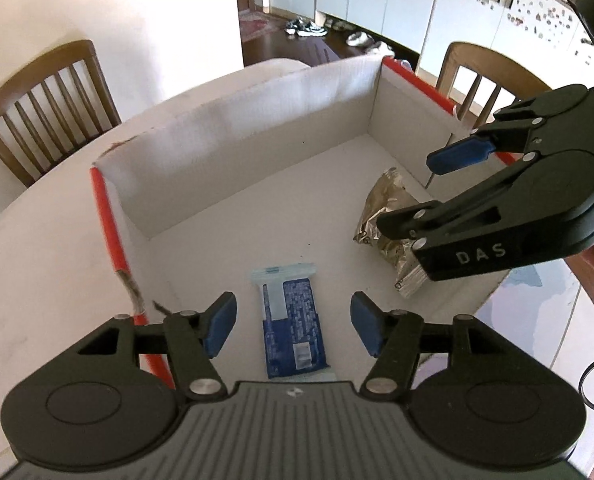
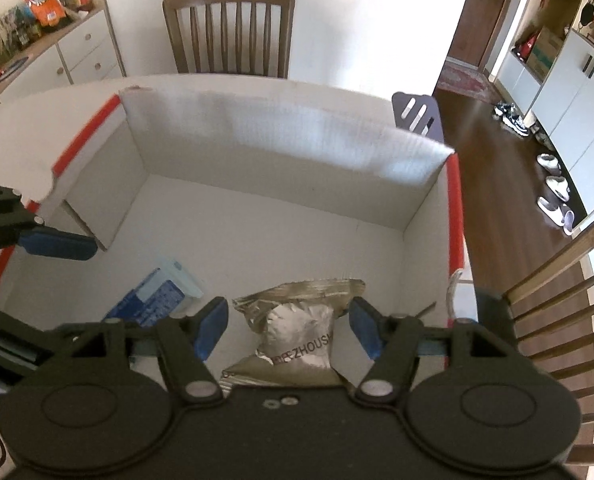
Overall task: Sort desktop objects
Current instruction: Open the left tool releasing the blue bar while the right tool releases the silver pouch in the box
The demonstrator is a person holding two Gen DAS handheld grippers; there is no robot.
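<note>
A white cardboard box (image 1: 257, 116) with red-taped edges stands on the table. On its floor lies a blue snack packet (image 1: 293, 320), directly below my left gripper (image 1: 293, 326), whose blue pads stand apart on either side of it without touching. A crumpled silver foil pouch (image 2: 297, 332) lies at the box's right side, under my right gripper (image 2: 289, 330), which is open with its pads clear of the pouch. In the left wrist view the right gripper (image 1: 425, 216) hangs over the foil pouch (image 1: 385, 216). The blue packet (image 2: 153, 300) also shows in the right wrist view.
Wooden chairs (image 1: 45, 104) (image 2: 233, 28) stand around the white table (image 1: 37, 248). A sideboard (image 2: 65, 48) with clutter is at the far left. Another chair (image 2: 557, 320) is close on the right, with dark wooden floor (image 2: 497, 152) and shoes beyond.
</note>
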